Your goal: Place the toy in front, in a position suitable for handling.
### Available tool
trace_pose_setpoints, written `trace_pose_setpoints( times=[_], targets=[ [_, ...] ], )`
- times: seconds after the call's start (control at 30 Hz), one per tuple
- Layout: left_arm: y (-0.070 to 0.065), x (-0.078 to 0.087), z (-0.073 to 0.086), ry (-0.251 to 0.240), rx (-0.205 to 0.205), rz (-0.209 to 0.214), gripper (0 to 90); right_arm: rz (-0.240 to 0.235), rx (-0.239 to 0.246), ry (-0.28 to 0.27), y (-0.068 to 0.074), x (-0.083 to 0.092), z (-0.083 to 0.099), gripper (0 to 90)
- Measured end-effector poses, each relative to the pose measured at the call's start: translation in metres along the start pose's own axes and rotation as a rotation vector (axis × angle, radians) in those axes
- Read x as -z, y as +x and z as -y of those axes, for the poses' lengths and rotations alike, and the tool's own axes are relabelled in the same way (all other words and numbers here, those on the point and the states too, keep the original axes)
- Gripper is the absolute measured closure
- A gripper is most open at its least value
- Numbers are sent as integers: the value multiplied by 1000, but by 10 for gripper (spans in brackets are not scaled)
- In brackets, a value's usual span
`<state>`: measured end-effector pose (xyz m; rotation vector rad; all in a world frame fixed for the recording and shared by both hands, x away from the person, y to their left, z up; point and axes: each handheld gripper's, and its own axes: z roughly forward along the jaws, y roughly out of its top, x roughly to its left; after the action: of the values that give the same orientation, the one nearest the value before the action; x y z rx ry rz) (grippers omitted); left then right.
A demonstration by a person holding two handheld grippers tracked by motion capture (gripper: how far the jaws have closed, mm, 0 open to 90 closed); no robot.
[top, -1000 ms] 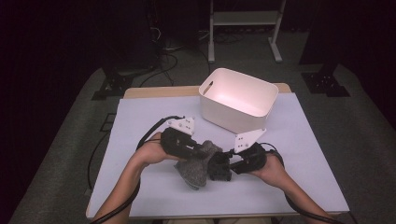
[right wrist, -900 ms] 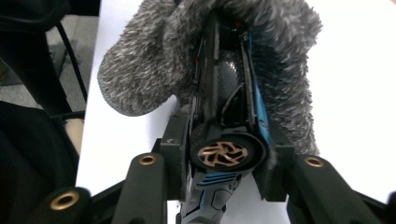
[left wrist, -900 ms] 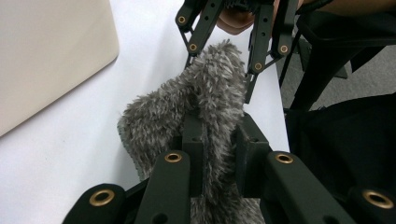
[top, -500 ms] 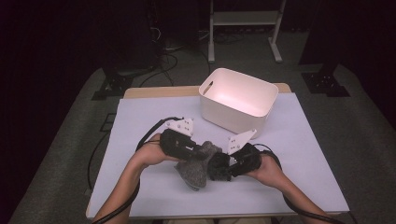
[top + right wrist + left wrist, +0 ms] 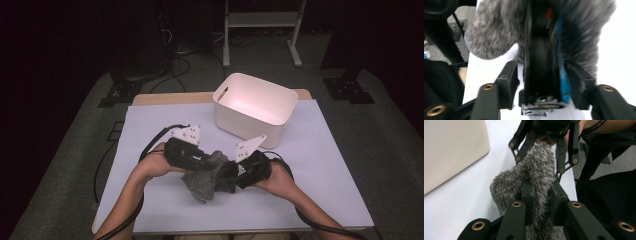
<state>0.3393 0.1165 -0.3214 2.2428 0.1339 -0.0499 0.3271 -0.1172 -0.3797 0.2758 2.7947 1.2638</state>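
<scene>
A grey fuzzy cloth [image 5: 202, 180] hangs between my two grippers just above the white table [image 5: 325, 165]. My left gripper [image 5: 210, 162] is shut on one end of it, the pile squeezed between its jaws [image 5: 541, 200]. My right gripper [image 5: 227, 175] faces it from the right. Its jaws [image 5: 544, 77] have just been opening and stand either side of a flat black thing [image 5: 540, 57] with a blue edge, which sits in the cloth [image 5: 494, 32]. A gap shows at one pad. In the left gripper view, the right gripper [image 5: 539, 163] straddles the cloth's far end [image 5: 536, 170].
An empty white bin [image 5: 245, 127] stands behind the grippers at the back right of the table, and its wall [image 5: 449, 150] is close by in the left gripper view. Dark stands and cables lie on the floor beyond the table.
Both hands stay almost where they were. The right gripper has edged slightly toward the cloth, and the cloth bunch between the grippers has shifted a little.
</scene>
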Motion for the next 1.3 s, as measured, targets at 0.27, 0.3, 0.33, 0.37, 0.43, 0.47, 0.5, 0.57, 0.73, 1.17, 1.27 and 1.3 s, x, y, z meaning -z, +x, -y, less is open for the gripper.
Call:
trace_pose_setpoints(
  times=[0.27, 0.3, 0.33, 0.37, 0.43, 0.47, 0.5, 0.57, 0.73, 1.17, 1.27, 1.3],
  targets=[
    [1, -11, -1, 4, -2, 24, 771, 25, 60, 46, 5, 19, -4, 618],
    [1, -13, -1, 3, -2, 29, 771, 22, 55, 46, 5, 21, -2, 618],
    [1, -15, 0, 3, -1, 30, 771, 21, 50, 46, 5, 22, -1, 618],
    [1, -18, 0, 19, 3, 29, 771, 21, 53, 46, 5, 23, 1, 618],
    [2, -27, 3, 59, 6, 20, 771, 26, 59, 54, 6, 26, 4, 618],
    [3, -31, 5, 64, 11, 27, 771, 27, 57, 57, 6, 28, 7, 618],
    [3, -35, 7, 70, 13, 37, 771, 28, 58, 55, 6, 29, 9, 618],
    [4, -45, 9, 66, 18, 56, 769, 29, 47, 53, 7, 32, 14, 619],
    [5, -62, 12, 120, 21, 60, 766, 40, 31, 42, 6, 40, 27, 618],
    [9, -80, 10, 149, 30, 75, 754, 57, -18, -11, 5, 53, 64, 617],
    [8, -82, 8, 155, 24, 79, 753, 54, -30, -21, 5, 55, 72, 618],
    [8, -83, 7, 165, 18, 77, 752, 53, -33, -23, 5, 56, 75, 618]
  ],
)
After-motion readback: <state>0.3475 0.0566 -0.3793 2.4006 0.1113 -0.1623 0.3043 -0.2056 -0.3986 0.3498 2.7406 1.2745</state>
